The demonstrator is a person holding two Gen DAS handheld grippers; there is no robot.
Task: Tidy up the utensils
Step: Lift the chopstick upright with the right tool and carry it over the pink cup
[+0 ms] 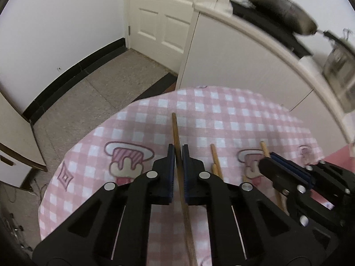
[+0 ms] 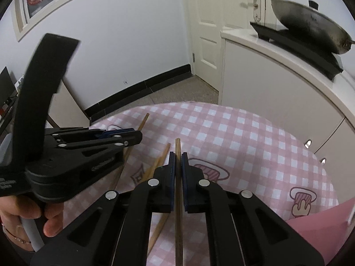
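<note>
My left gripper is shut on a brown wooden chopstick that sticks out ahead of the jaws over the pink checked tablecloth. My right gripper is shut on a second chopstick, held the same way along its fingers. Each gripper shows in the other's view: the right gripper at the right, the left gripper at the left with a hand on its handle. Two loose chopsticks lie on the cloth between the grippers.
The table's far edge curves round, with grey floor beyond it. A white cabinet stands close behind at the right, carrying a dark wok on a black cooktop. A pink sheet lies at the near right. A white door is behind.
</note>
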